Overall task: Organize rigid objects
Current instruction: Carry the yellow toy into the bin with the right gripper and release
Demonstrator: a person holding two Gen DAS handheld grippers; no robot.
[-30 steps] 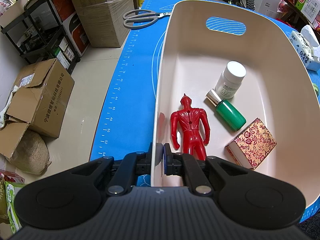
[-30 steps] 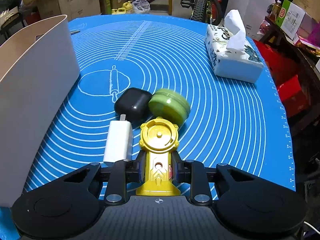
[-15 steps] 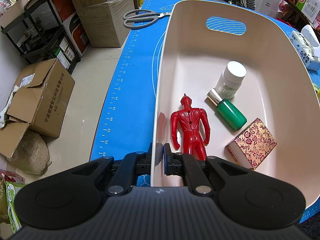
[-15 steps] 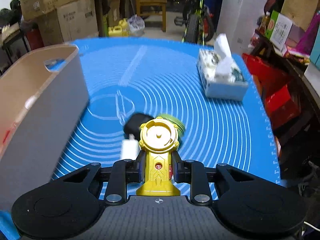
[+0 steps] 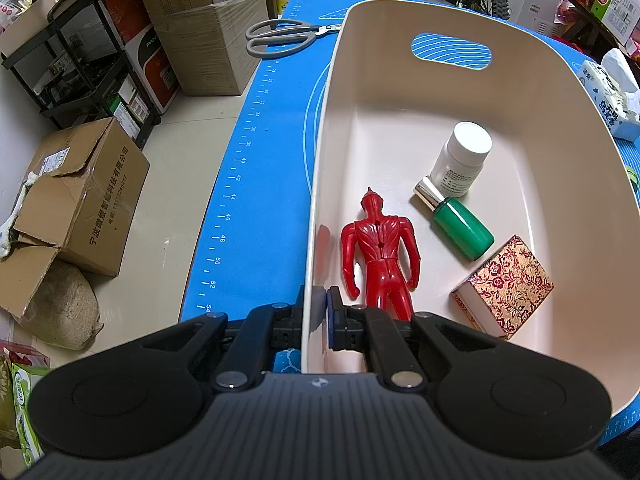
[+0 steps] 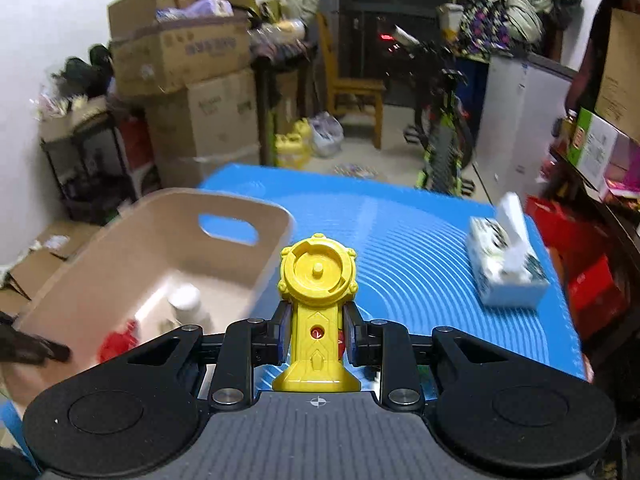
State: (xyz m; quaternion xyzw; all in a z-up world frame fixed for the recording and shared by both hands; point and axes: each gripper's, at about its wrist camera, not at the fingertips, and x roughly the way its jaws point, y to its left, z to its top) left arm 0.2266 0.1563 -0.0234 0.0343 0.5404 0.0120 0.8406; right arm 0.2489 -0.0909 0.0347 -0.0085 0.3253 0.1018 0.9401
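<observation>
My left gripper [image 5: 316,314] is shut on the near left wall of the cream plastic bin [image 5: 400,92]. In the bin lie a red toy figure [image 5: 380,256], a white pill bottle [image 5: 462,160], a green bottle [image 5: 460,226] and a red-gold patterned box [image 5: 506,286]. My right gripper [image 6: 316,334] is shut on a yellow toy launcher [image 6: 317,304] and holds it high above the blue mat [image 6: 420,248], to the right of the bin [image 6: 168,240]. The other loose items on the mat are hidden below the gripper.
Grey scissors [image 5: 280,36] lie on the mat beyond the bin's far left corner. A tissue box [image 6: 506,272] stands on the right side of the mat. Cardboard boxes [image 5: 80,196], a shelf and a bicycle surround the table.
My right gripper has lifted the yellow launcher off the mat and swung up and left toward the bin. My left gripper has stayed clamped on the bin wall.
</observation>
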